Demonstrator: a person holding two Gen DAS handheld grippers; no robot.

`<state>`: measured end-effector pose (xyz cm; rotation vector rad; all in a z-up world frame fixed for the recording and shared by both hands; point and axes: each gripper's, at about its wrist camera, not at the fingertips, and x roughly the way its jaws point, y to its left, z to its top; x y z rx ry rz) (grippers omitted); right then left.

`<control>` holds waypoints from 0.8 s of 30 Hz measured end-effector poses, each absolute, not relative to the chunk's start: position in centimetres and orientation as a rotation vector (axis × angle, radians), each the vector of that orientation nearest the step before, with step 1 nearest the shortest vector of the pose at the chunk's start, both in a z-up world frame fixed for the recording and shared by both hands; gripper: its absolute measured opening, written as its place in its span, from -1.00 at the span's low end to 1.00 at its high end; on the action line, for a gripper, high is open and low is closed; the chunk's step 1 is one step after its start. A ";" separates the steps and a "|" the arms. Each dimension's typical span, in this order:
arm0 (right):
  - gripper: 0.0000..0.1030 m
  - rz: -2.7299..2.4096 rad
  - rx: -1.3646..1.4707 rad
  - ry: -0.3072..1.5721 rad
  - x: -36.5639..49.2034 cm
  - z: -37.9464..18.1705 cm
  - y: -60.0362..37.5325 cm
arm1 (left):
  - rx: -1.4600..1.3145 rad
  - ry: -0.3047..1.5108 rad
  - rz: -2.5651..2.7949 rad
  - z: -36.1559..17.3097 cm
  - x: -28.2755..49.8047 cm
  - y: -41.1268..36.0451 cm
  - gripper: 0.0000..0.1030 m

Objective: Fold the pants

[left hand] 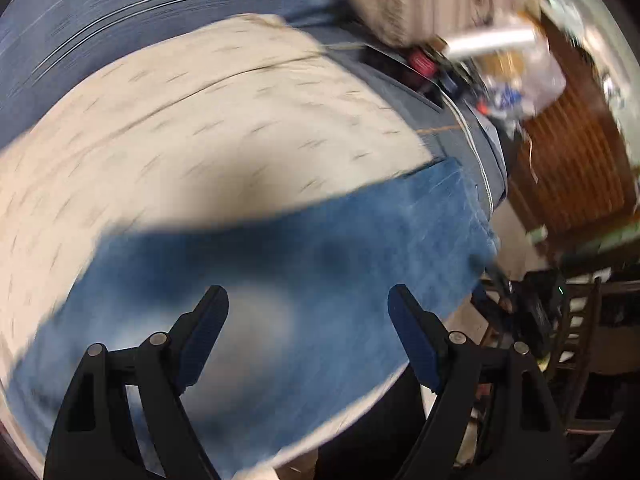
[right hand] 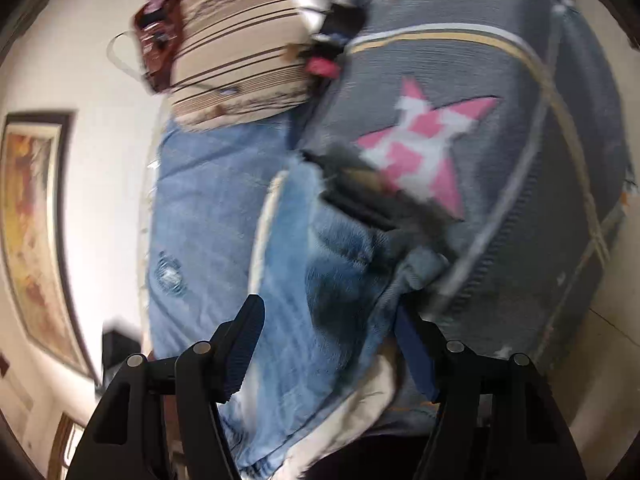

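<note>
At the bottom of the left wrist view: your left gripper (left hand: 308,300), jaws wide apart, nothing between them, hanging over blue denim. View heavily smeared.

Item, pants (left hand: 328,240): blue denim band running from lower left to centre right of that view, lying on a cream speckled cover (left hand: 180,120). In the right wrist view the same denim fills the centre, with a worn hole at centre left and a bunched, frayed edge in the middle.

Item, right gripper (right hand: 328,328): jaws apart, denim lying between them; the pads do not appear to press it.

Item, grey blanket (right hand: 500,80) with pink star, right half of the right wrist view, beside and partly under the bunched denim.

Item, striped pillow (right hand: 240,52), upper centre.

Handling note, as judgement: the fold looks part-made. Before you close either gripper, pick denim only, clear of the grey blanket. Take a flat edge rather than the bunched lump, so the layers stay square. Slow your left hand until the view sharpens.
</note>
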<state>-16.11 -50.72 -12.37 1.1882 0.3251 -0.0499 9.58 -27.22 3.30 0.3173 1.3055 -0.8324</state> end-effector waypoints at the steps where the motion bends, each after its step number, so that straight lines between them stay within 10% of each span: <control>1: 0.32 -0.036 1.174 0.305 -16.1 -12.0 -50.7 | 0.339 1.307 -0.842 3.1 9.9 -29.1 0.60; 24: 0.19 0.049 1.200 0.219 -15.9 -15.4 -51.8 | 0.663 1.361 -1.215 -3.9 5.4 -47.6 0.79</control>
